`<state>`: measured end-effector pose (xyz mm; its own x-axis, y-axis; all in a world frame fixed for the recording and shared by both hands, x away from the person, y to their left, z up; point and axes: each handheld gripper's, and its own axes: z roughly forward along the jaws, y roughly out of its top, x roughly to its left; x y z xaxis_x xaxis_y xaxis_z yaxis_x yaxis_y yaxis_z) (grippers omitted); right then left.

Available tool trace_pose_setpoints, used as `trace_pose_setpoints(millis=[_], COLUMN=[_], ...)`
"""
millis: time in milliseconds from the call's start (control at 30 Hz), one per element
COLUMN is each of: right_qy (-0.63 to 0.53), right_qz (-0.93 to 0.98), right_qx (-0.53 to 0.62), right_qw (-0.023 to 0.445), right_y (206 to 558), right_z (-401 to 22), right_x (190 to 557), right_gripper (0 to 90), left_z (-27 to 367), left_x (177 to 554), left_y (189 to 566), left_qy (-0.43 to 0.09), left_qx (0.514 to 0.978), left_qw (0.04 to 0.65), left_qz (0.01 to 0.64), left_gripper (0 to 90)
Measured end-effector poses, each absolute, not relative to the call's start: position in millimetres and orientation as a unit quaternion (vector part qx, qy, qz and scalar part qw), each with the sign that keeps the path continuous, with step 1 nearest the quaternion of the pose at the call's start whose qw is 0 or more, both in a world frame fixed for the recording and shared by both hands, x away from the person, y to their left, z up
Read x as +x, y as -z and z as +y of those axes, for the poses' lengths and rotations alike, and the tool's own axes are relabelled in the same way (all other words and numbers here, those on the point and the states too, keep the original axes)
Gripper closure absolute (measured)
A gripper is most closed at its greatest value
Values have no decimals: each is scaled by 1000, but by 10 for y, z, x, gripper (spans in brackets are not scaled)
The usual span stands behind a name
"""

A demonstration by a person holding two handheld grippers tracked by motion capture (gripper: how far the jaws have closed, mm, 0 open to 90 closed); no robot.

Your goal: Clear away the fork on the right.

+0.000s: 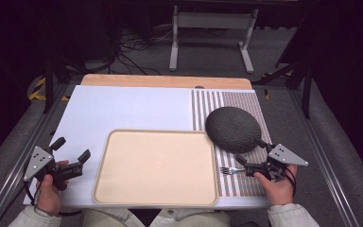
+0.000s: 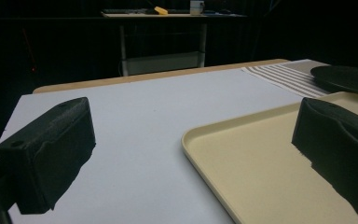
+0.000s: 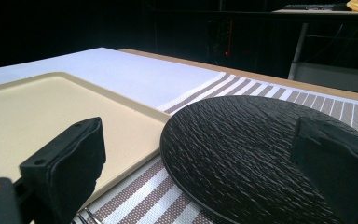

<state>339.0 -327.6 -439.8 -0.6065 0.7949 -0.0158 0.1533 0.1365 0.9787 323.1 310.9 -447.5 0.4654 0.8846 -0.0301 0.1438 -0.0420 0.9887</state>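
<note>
The fork (image 1: 226, 170) lies on the striped placemat (image 1: 246, 101) near the table's front right corner, its tines pointing toward the tray (image 1: 155, 194) and its handle end running under the right gripper (image 1: 254, 152). In the right gripper view only the tips of the tines (image 3: 89, 215) show at the bottom edge, down between the two jaws. That gripper's jaws stand wide apart and press on nothing; whether one of them touches the fork's handle I cannot tell. A hand (image 1: 278, 185) holds the right gripper low over the mat, just in front of the dark textured plate (image 1: 232, 128).

The plate rests on the placemat, apart from the fork, its left rim just beside the tray's right edge. From the right gripper view its rough slate-like surface (image 3: 242, 154) lies straight ahead between the jaws.

The beige tray sits at the middle of the table's front edge on the white board (image 1: 123, 111).

The left gripper (image 1: 71, 153) is held by the other hand (image 1: 51, 189) near the table's front left corner, just left of the tray. Its jaws are spread and empty; in the left gripper view the bare white board (image 2: 149, 116) and the tray's near corner (image 2: 200, 140) lie between them.
</note>
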Motion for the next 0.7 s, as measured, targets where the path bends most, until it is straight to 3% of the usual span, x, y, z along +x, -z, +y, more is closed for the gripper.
trace_pose_setpoints(millis=[700], right_qy=[-566], right_qz=[701], right_qx=[336], right_qw=[274], right_y=[4363], right_z=[-3263], right_x=[3403], right_gripper=[40], left_z=[3118], left_x=[3231], left_y=[4474], left_qy=[-331], left_qx=[641], left_qw=[561], left_qz=[406], left_gripper=[0])
